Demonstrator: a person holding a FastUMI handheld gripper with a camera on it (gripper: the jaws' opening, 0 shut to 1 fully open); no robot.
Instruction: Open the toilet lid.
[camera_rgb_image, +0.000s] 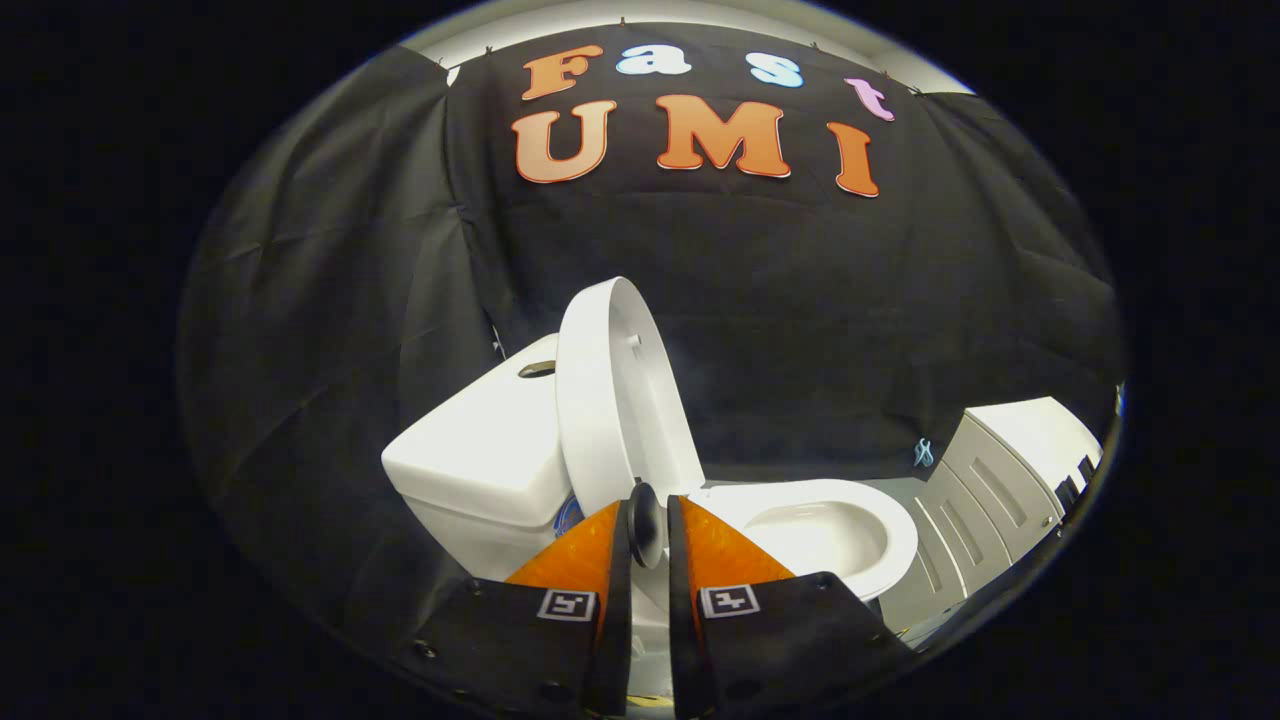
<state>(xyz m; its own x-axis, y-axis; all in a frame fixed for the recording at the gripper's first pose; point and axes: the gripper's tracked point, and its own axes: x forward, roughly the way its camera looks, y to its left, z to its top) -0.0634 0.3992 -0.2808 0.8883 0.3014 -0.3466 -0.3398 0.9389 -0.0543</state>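
Lid (612, 400) stands raised against tank (480, 450), gripper (650, 520) nearly closed, gripping nothing, cabinet (1000, 470) beyond bowl (830, 530).

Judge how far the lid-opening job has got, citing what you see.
Done: the lid stands raised beside the tank, leaving the bowl uncovered. In hand: the gripper has its fingers close together around a dark knob at the lid's edge; whether they press it is unclear. Left: probably only letting go and withdrawing.

light: dim booth, bright white toilet (640, 450); focus: sharp; edges: strong fisheye bending
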